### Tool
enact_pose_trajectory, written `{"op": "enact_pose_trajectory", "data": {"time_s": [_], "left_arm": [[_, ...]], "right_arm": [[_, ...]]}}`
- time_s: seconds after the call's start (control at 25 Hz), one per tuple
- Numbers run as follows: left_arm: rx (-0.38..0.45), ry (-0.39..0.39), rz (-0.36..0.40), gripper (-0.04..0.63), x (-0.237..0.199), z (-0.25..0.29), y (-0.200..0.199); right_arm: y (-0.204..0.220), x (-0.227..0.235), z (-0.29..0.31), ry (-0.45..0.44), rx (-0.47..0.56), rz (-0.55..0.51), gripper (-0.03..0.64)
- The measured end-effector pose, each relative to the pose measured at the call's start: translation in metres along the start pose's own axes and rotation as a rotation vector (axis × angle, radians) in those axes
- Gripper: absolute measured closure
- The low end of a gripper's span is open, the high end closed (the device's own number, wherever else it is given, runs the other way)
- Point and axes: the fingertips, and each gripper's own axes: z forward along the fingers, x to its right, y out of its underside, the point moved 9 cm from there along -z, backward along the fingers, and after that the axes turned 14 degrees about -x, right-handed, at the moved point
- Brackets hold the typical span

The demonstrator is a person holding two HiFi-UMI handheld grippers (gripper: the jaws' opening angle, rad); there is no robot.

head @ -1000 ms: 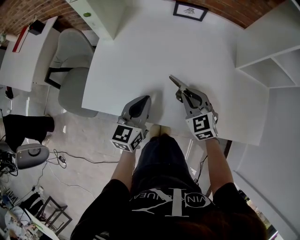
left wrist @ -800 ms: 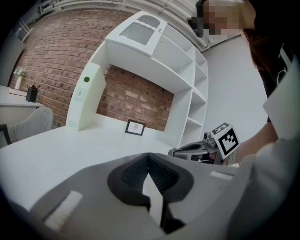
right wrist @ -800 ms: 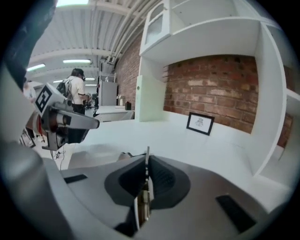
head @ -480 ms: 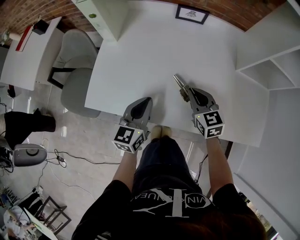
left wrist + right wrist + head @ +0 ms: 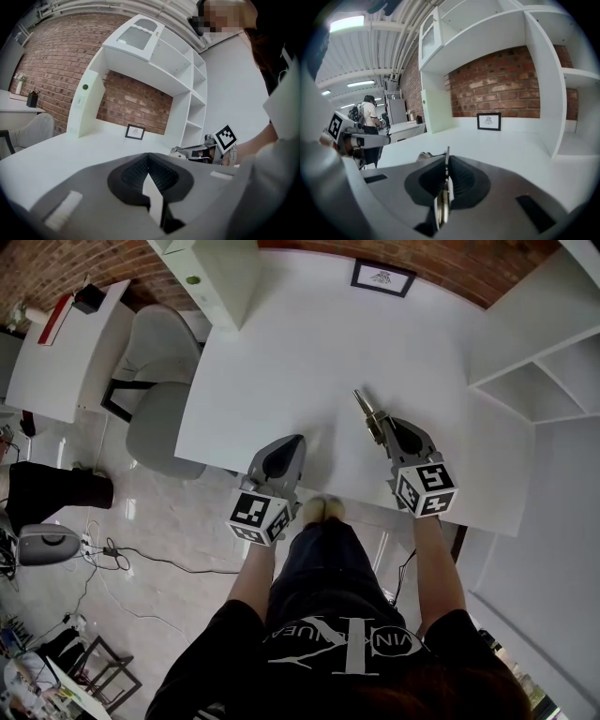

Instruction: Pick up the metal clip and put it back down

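The left claw (image 5: pixel 287 444) sits at the near edge of the tabletop (image 5: pixel 300 343). Its jaws are pressed together on nothing, well apart from the clip. The right claw (image 5: pixel 384 427), beside it, is the one that matters. Its jaws pinch the clip (image 5: pixel 364 404) edge-on, with the rounded end deep between the pads (image 5: pixel 464 180) and the thin end sticking out past the tips. The clip's long axis runs along the claw's own line, pointing away from the person and a little leftward, toward the far framed picture (image 5: pixel 381 277). I judge that setting it down calls for a straight drop onto the bare tabletop below, then spreading the jaws.
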Motion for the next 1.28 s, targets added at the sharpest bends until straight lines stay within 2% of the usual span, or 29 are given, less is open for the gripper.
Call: {"op": "enact_pose_trajectory", "data": {"time_s": [0.44,1.28], "left_arm": [[0.029,-0.010,0.022,0.584,0.001,-0.006,-0.014],[0.091,-0.033,0.056,0.584,0.003,-0.019,-0.044]], "right_arm": [[-0.015,0.006,-0.022,0.012,0.062,0.069,0.604],[-0.040,0.005,-0.057,0.031,0.160,0.075,0.603]]}}
